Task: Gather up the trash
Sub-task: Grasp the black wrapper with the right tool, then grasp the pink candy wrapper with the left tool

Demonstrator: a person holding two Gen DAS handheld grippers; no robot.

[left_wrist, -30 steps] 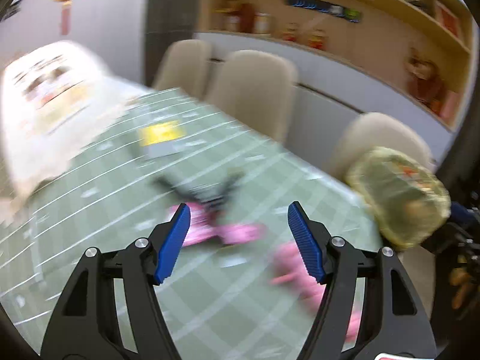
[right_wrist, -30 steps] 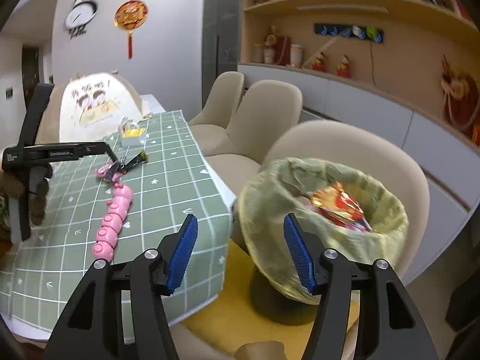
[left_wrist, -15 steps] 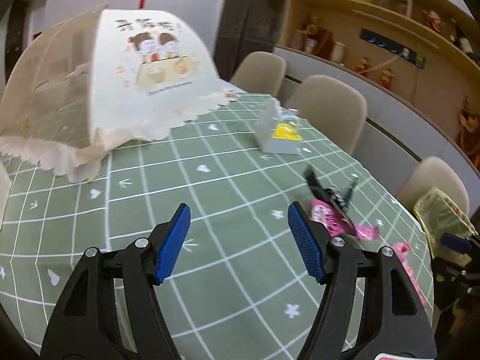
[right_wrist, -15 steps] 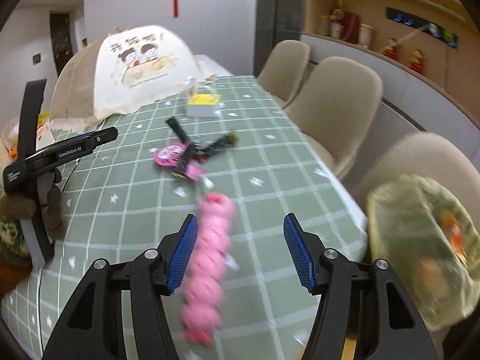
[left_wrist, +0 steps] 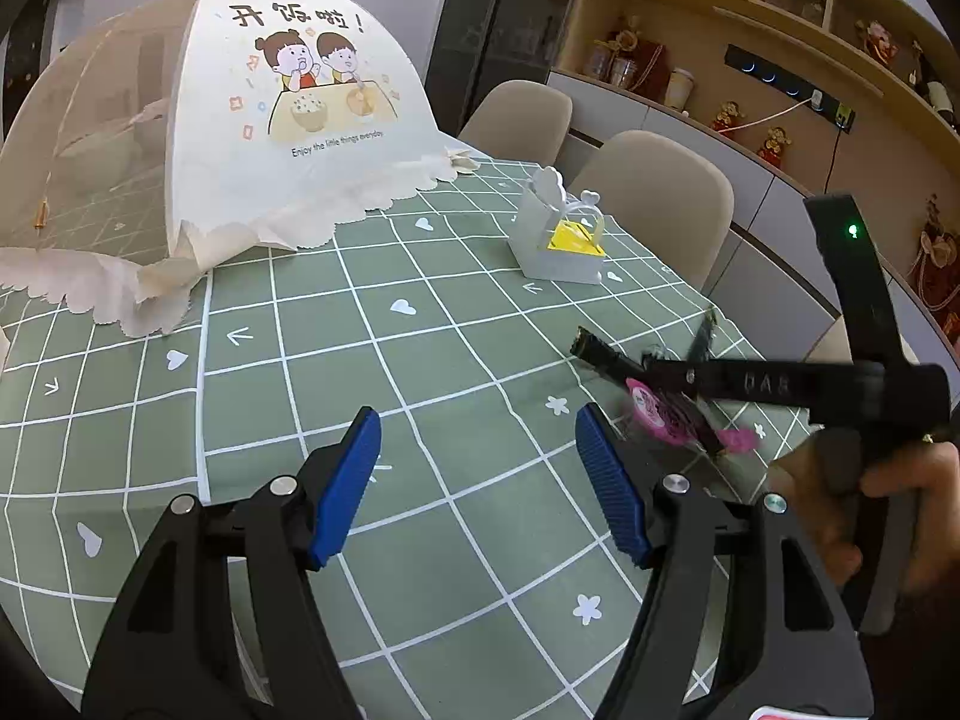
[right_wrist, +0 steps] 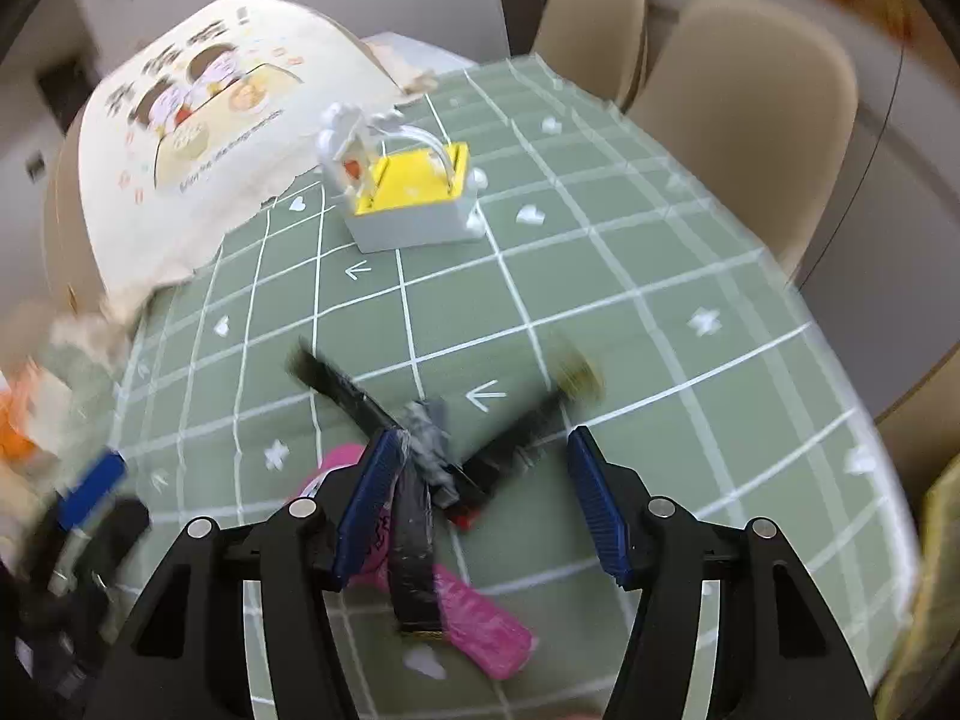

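Observation:
A heap of trash lies on the green checked tablecloth (left_wrist: 372,372): several black wrapper strips (right_wrist: 354,399) crossed over a pink wrapper (right_wrist: 480,630). The heap also shows in the left wrist view (left_wrist: 666,408), partly hidden behind the right gripper's body. My right gripper (right_wrist: 480,501) is open and hovers just above the heap, the wrappers lying between its fingers. My left gripper (left_wrist: 477,486) is open and empty over bare cloth, to the left of the heap.
A white box with a yellow top (left_wrist: 561,243) stands beyond the trash. A mesh food cover with a cartoon print (left_wrist: 252,138) fills the far left. Beige chairs (left_wrist: 660,192) line the table's right edge. A yellow bag edge (right_wrist: 936,588) shows at far right.
My right gripper has swung from the yellow trash bag to the table and come down over the wrapper heap. My left gripper has turned left and now faces the food cover.

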